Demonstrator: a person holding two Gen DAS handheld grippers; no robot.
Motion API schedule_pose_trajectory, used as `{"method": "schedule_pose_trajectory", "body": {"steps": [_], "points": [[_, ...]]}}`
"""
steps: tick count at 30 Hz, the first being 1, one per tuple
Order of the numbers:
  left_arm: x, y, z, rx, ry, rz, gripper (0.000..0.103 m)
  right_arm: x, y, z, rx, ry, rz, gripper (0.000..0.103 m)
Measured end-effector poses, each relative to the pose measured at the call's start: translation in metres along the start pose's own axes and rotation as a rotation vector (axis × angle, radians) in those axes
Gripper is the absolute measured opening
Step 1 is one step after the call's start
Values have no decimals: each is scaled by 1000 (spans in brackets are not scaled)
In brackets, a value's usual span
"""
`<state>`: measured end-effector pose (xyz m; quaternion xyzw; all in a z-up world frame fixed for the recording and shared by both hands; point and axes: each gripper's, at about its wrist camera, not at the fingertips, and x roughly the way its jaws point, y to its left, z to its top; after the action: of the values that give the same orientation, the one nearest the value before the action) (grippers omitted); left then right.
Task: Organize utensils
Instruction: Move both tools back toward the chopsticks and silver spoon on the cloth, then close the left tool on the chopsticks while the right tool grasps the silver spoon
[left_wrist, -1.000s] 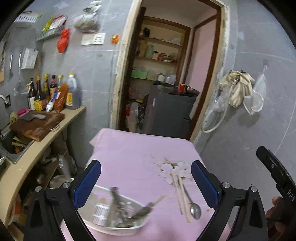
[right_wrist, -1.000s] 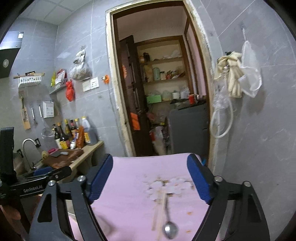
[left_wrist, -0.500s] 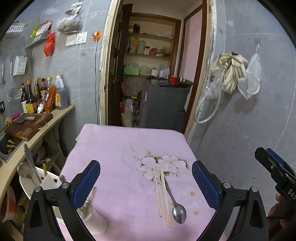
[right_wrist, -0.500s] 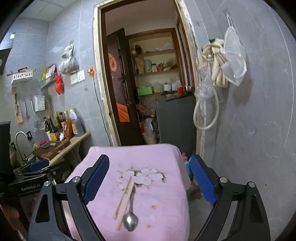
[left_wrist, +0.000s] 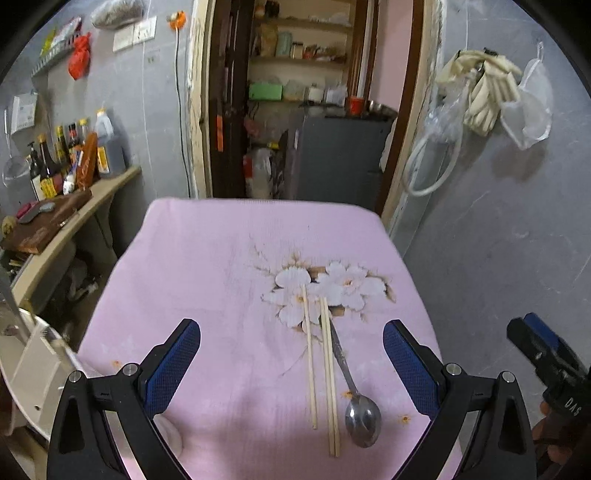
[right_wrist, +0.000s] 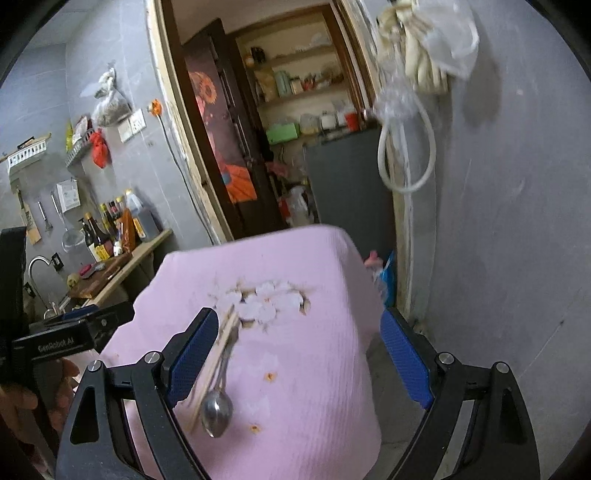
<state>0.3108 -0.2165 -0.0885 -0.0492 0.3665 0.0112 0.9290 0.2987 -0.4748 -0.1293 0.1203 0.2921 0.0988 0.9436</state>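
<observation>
A metal spoon (left_wrist: 360, 408) and wooden chopsticks (left_wrist: 320, 363) lie side by side on the pink flowered tablecloth (left_wrist: 221, 280), near its right front. My left gripper (left_wrist: 291, 363) is open and empty, held above the cloth with the utensils between its fingers. My right gripper (right_wrist: 295, 354) is open and empty above the cloth's right part; the spoon (right_wrist: 217, 410) and chopsticks (right_wrist: 218, 354) lie by its left finger. The right gripper's tip shows at the right edge of the left wrist view (left_wrist: 546, 354).
A white utensil basket (left_wrist: 33, 373) sits at the table's left edge. A counter with a cutting board (left_wrist: 44, 221) and sauce bottles (left_wrist: 74, 151) runs along the left wall. A doorway (left_wrist: 303, 110) with a grey cabinet lies beyond the table. The grey wall is close on the right.
Both views have swung right, away from the basket of utensils. The spoon and chopsticks now lie between the left gripper's fingers. The right gripper has moved further right over the cloth.
</observation>
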Motion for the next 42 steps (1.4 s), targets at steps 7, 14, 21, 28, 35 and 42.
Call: {"method": "schedule_pose_trajectory", "body": {"steps": [7,14,21,28,35,42], "points": [[38,-2,-2,22,97,14,86,46,-2,-20,15,94,72,71],[80,9,-11,-16,221,-67,55,80,8,-39,5,188,132,49],[107,20,-21,-89,310,-134,37,110,30,-54,-47,295,212,31],[114,24,-26,-121,336,-168,35,130,53,-64,-106,364,251,29],[120,26,-24,-103,338,-191,27,135,68,-69,-143,402,270,29],[124,27,-21,-107,341,-210,25,144,82,-70,-197,454,257,28]]}}
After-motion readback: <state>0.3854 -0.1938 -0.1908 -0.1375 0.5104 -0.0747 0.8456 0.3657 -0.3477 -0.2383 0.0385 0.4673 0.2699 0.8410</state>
